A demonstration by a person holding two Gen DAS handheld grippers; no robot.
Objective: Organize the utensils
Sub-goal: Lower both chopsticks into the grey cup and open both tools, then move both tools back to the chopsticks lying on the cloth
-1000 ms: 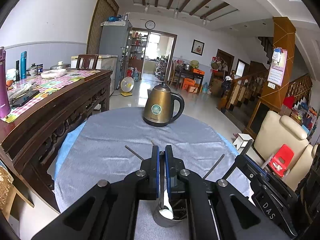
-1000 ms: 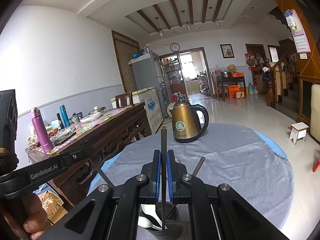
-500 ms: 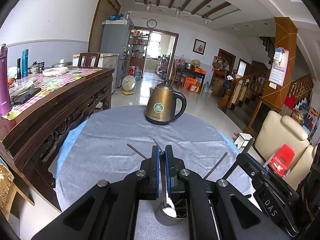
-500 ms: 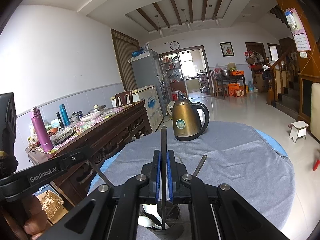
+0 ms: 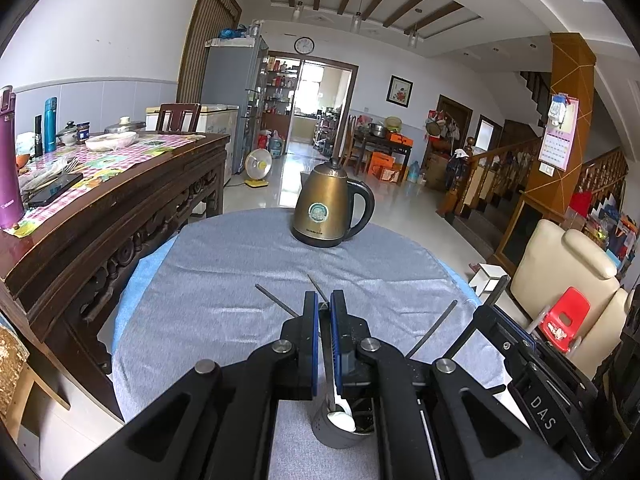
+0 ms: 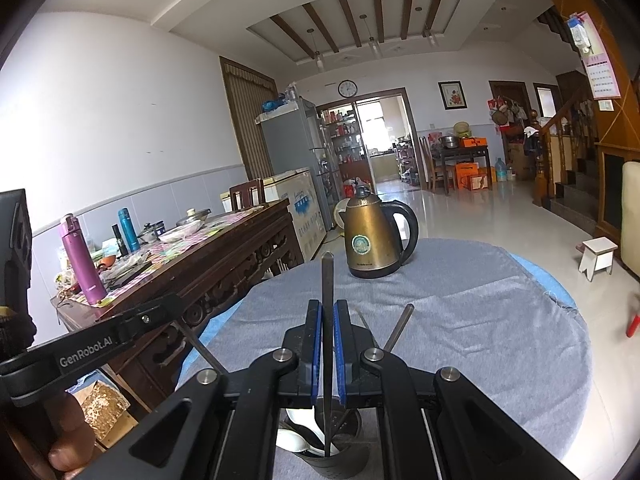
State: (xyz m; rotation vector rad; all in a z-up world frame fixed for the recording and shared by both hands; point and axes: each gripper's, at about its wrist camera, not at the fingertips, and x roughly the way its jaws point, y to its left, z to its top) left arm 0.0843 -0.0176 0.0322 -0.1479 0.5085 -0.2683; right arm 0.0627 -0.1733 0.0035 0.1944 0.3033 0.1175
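Observation:
A grey utensil holder (image 5: 340, 434) stands on the grey tablecloth under both grippers; it also shows in the right wrist view (image 6: 332, 456). My left gripper (image 5: 325, 300) is shut on a spoon (image 5: 339, 416) whose pale bowl hangs over the holder's mouth. My right gripper (image 6: 328, 308) is shut on a dark utensil handle (image 6: 327, 280), upright, its lower end inside the holder beside white spoons (image 6: 294, 440). Other utensil handles (image 5: 434, 326) stick up from the holder.
A bronze kettle (image 5: 330, 210) stands at the table's far side. A dark wooden sideboard (image 5: 100, 216) with bottles and dishes runs along the left. A cream armchair (image 5: 568, 268) and a red stool (image 5: 564, 320) stand to the right.
The left gripper has risen a little with its spoon, so the holder sits lower in its view. The right gripper has held still with its utensil in the holder.

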